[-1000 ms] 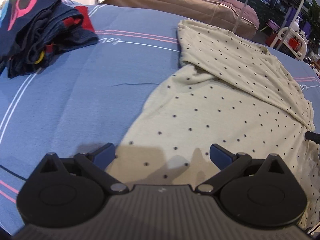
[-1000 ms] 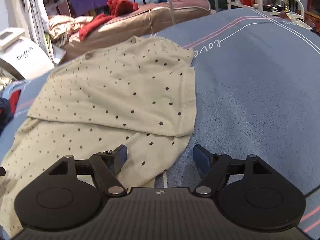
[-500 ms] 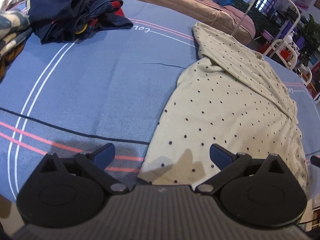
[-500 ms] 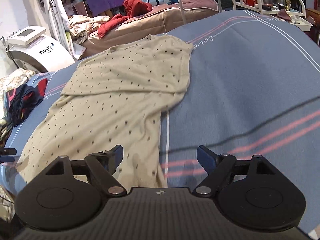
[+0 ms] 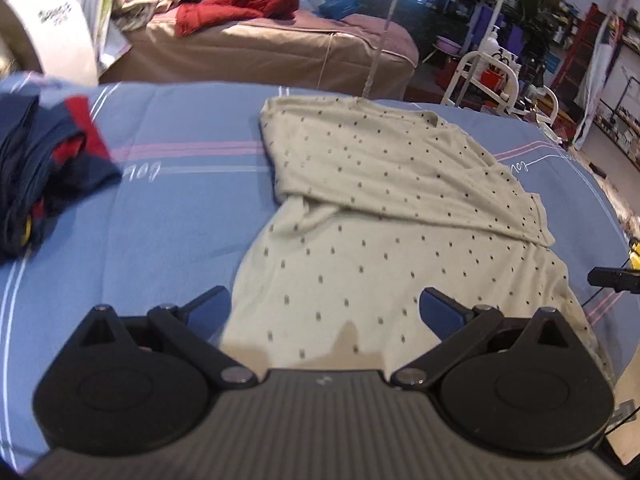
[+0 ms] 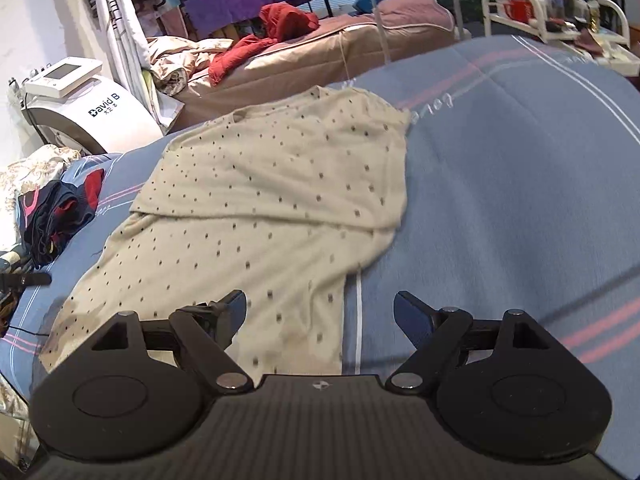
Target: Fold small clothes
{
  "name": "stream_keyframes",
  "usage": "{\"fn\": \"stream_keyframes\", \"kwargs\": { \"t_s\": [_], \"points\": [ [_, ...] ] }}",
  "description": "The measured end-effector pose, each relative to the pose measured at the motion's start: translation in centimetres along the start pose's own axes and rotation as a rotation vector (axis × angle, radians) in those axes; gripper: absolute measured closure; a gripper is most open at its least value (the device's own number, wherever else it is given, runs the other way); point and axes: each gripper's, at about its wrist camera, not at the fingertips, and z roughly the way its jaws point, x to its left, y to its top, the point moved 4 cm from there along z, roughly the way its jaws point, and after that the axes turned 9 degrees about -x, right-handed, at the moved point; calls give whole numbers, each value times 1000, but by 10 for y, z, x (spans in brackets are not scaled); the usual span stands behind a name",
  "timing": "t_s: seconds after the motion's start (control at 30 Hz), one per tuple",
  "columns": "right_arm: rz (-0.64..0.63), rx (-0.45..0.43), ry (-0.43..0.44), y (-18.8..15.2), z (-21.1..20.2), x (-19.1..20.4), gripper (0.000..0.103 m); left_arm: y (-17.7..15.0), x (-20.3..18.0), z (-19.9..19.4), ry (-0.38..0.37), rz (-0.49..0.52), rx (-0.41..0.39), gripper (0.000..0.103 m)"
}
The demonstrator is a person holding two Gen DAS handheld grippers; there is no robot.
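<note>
A cream garment with small dark dots [image 5: 384, 216] lies on the blue striped bedsheet [image 5: 172, 208], its far part folded over the near part. In the right wrist view the same garment [image 6: 264, 204] stretches from centre to lower left. My left gripper [image 5: 324, 310] hovers open over the garment's near hem, nothing between its fingers. Also open and empty, my right gripper [image 6: 320, 312] hangs above the garment's near right edge, its right finger over bare sheet. A tip of the other gripper [image 5: 612, 278] shows at the right edge of the left wrist view.
A pile of dark blue and red clothes [image 5: 44, 172] sits at the left on the sheet. Behind stands a tan bed [image 5: 272, 52] with red cloth [image 5: 244, 6], a white machine [image 6: 80, 116] and white racks [image 6: 548, 12].
Both grippers have pulled back and lifted from the garment, and both views now take in the whole garment from its near hem. Both stay open.
</note>
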Motion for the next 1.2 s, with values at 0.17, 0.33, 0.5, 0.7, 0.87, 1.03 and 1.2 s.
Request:
{"fn": "stream_keyframes", "kwargs": {
  "t_s": [0.17,0.33,0.5,0.7,0.87,1.03,1.2],
  "points": [
    [69,11,-3,13,4,-17,0,41,-5,36,9,92,50,0],
    [99,72,28,-23,-17,-24,0,5,0,28,7,117,125,0],
    [105,127,42,-64,-48,-24,0,-63,20,-11,20,93,215,0],
    [90,175,34,-81,-59,-17,0,-111,44,-58,-33,-109,215,2],
    [78,196,55,-93,-60,-5,0,-123,42,-69,-67,-161,181,14],
    [104,194,46,-99,-65,-6,0,-125,43,-64,-88,-224,168,25],
    [119,185,34,-102,-71,-8,0,-125,59,-66,-80,-303,143,41]
  ]
}}
